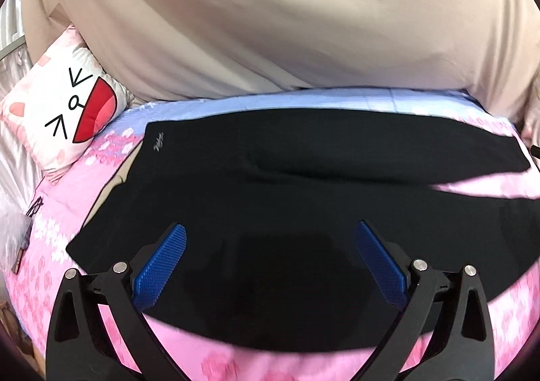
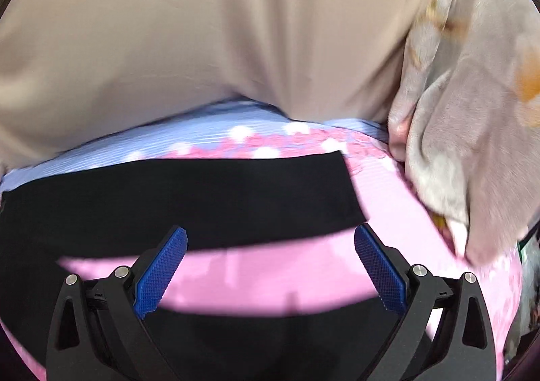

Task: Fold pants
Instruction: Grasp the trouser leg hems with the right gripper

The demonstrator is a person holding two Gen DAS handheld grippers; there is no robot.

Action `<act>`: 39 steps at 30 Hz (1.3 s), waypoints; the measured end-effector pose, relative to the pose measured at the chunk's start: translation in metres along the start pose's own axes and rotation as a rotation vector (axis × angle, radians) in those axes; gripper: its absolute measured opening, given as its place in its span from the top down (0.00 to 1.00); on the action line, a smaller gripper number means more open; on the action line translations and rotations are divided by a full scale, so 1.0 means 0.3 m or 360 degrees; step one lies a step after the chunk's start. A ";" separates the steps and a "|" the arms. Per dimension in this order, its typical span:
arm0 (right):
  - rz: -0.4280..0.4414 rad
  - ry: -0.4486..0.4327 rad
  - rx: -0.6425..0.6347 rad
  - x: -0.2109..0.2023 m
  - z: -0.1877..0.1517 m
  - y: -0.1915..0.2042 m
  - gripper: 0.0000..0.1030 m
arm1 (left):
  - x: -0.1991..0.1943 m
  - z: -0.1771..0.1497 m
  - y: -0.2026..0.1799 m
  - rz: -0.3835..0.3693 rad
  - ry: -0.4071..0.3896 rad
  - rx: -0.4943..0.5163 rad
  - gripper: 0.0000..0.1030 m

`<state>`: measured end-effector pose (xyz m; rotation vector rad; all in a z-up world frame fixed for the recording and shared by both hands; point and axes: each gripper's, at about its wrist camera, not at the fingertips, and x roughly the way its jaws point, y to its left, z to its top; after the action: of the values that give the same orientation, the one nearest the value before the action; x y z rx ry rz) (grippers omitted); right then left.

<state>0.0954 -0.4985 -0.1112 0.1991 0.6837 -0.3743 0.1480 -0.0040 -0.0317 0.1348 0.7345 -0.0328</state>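
Observation:
Black pants [image 1: 287, 178] lie spread flat on a pink floral bed sheet [image 1: 67, 198], waistband end to the left with a small logo near its far corner. My left gripper [image 1: 270, 232] is open and empty, hovering over the near part of the waist area. In the right wrist view the two black legs [image 2: 189, 202] run side by side with a strip of pink sheet [image 2: 270, 276] between them. My right gripper [image 2: 270, 236] is open and empty above that gap, near the far leg's hem end.
A white cartoon-face pillow [image 1: 64, 111] leans at the far left. A beige curtain [image 1: 270, 16] hangs along the far side of the bed. A pale fleece blanket [image 2: 465, 131] is bunched at the right. Small items [image 1: 23, 239] lie at the left edge.

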 end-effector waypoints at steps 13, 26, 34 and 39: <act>0.0078 0.0386 0.0159 0.508 0.183 -0.205 0.05 | 0.390 0.321 0.357 0.0254 0.0064 -0.0188 0.05; 0.0086 0.0327 0.0131 0.515 0.192 -0.199 0.36 | 0.984 0.472 0.706 0.0160 0.0595 -0.0405 0.24; 0.0204 0.0268 0.0182 0.367 0.227 -0.165 0.89 | 0.771 0.523 0.656 0.0011 0.0333 -0.0238 0.88; 0.0288 0.0081 0.0171 0.118 0.241 -0.155 0.89 | 0.395 0.500 0.702 -0.0113 0.0094 -0.0258 1.00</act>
<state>0.1438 -0.5722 -0.0818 0.3709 0.6901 -0.2333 0.3521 0.1866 0.0225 -0.0450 0.7979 -0.0368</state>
